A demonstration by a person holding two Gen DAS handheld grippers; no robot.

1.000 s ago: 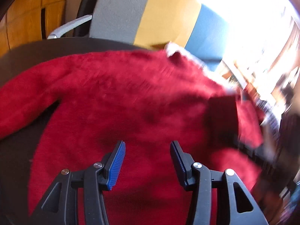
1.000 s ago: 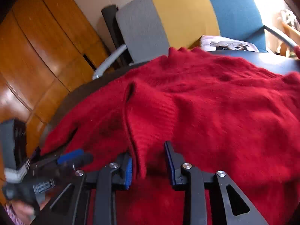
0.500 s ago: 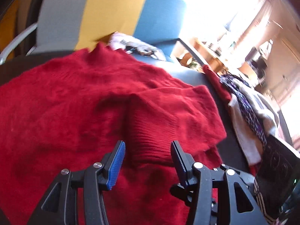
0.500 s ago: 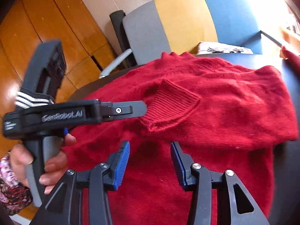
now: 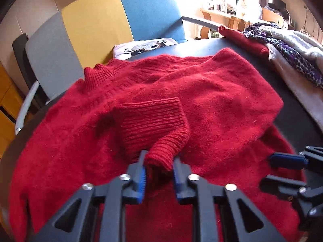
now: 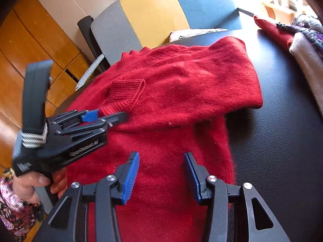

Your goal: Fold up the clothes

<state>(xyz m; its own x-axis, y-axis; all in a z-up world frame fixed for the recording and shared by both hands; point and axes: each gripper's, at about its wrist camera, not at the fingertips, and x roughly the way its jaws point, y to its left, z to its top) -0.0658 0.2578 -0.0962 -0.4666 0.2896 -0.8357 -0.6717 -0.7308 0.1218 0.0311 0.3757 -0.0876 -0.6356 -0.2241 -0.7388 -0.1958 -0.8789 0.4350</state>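
Note:
A red knitted sweater (image 5: 212, 92) lies spread on a dark round table (image 5: 201, 47), with a sleeve folded across its chest. The sleeve ends in a ribbed cuff (image 5: 153, 125). My left gripper (image 5: 159, 165) is closing on the near corner of that cuff, and the blue pads press on the knit. The right wrist view shows a hand (image 6: 30, 183) holding the left gripper (image 6: 113, 117) at the cuff (image 6: 125, 92). Over the sweater's lower body (image 6: 171, 137) my right gripper (image 6: 161, 173) stands open with nothing between its fingers. It also shows at the right edge of the left wrist view (image 5: 280, 171).
A chair with a grey, yellow and blue back (image 5: 97, 32) stands behind the table, a white printed garment (image 5: 145, 46) on its seat. A pile of other clothes (image 5: 292, 46) lies on the table's right side. Wooden cabinet doors (image 6: 30, 50) are at the left.
My left gripper swung across the sweater to the folded cuff and closed on its corner. My right gripper let the cuff go, opened and drew back toward the sweater's lower part.

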